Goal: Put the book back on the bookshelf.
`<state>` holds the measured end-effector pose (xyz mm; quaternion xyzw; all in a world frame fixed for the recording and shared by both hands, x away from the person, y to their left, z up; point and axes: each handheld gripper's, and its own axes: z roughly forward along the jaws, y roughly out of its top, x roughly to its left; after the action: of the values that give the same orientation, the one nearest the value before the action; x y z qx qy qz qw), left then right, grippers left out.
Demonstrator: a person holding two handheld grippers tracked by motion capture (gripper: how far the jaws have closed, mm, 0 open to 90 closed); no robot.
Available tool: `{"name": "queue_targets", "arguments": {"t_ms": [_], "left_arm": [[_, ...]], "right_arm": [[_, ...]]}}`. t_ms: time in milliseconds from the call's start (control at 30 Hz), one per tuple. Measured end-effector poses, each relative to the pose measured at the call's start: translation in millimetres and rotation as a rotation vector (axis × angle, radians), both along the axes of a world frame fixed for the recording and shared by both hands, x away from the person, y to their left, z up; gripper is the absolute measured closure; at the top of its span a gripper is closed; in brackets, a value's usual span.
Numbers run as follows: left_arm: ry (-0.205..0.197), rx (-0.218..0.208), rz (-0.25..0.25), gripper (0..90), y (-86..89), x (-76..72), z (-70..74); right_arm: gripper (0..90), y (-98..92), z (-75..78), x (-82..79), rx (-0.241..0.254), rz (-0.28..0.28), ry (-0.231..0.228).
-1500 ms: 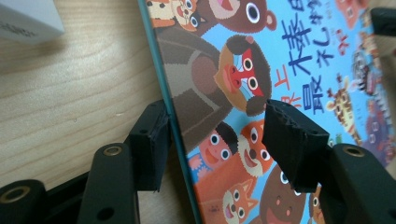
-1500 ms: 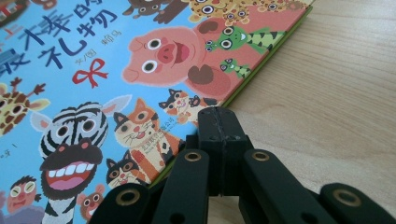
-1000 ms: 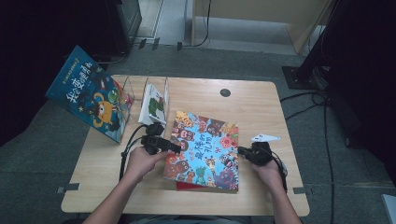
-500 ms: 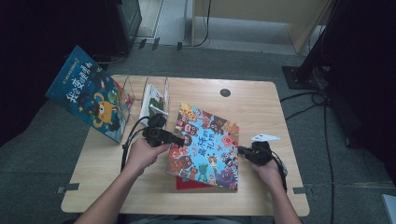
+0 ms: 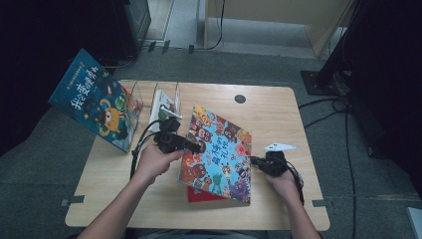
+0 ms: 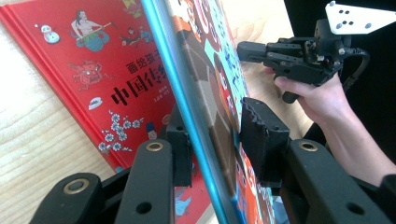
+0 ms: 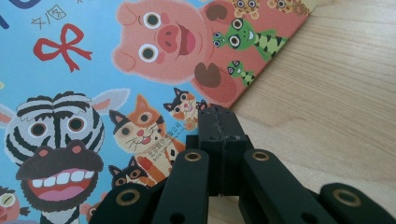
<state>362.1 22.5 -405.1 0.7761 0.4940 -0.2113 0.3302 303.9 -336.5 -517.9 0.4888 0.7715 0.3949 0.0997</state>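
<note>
My left gripper has just been closing over the left edge of the animal book; the edge sits between the jaws, one pad beneath, the other not quite on the cover. That edge is raised off the red book, which lies flat near the counter's front edge. My right gripper is clenched with nothing in it, tips at the animal book's right edge.

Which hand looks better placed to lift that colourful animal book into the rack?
Left, probably. The left tongs straddle the raised edge of the animal book, closing on it, and the rack is on that side. The right tongs are shut, only touching the book's far edge.
</note>
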Motion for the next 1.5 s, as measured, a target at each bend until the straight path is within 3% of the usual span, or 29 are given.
{"name": "queue_targets", "arguments": {"t_ms": [167,333,433,567,800,933,1033,1200,1433,1500], "left_arm": [[0.011,-0.003,-0.024,68.0,-8.3,1.6,-1.6],[0.045,-0.075,-0.027,74.0,-6.5,6.4,1.0],[0.031,-0.049,-0.045,74.8,-12.3,7.9,8.7],[0.045,-0.036,-0.055,75.3,-17.9,12.7,14.4],[0.105,-0.052,-0.054,79.1,-19.3,21.3,26.3],[0.073,-0.047,-0.064,81.3,-19.2,24.4,44.3],[0.052,0.004,-0.096,81.8,-20.6,24.1,53.4],[0.043,0.042,-0.128,81.8,-19.0,21.2,60.7],[0.013,0.070,-0.111,81.7,-7.5,16.8,71.2],[0.001,0.074,-0.109,81.6,-1.9,15.1,74.2]], "right_arm": [[90.0,6.5,0.2,1.3,-0.005,0.019,-0.006],[90.0,6.7,0.3,1.1,-0.008,0.034,-0.007],[84.6,5.3,1.1,1.0,-0.020,0.039,-0.013],[80.3,-0.6,3.1,0.9,0.003,0.036,-0.013],[78.3,-12.1,8.1,-0.9,0.030,0.000,-0.049],[78.4,-15.5,10.1,-2.2,0.033,-0.009,-0.063],[78.4,-17.4,10.9,-2.4,0.038,-0.017,-0.066],[78.3,-16.0,10.8,-1.9,0.038,-0.010,-0.068],[75.8,-10.8,10.1,-0.7,0.037,0.009,-0.080],[70.9,-9.1,10.4,-0.4,0.034,0.014,-0.095]]}}
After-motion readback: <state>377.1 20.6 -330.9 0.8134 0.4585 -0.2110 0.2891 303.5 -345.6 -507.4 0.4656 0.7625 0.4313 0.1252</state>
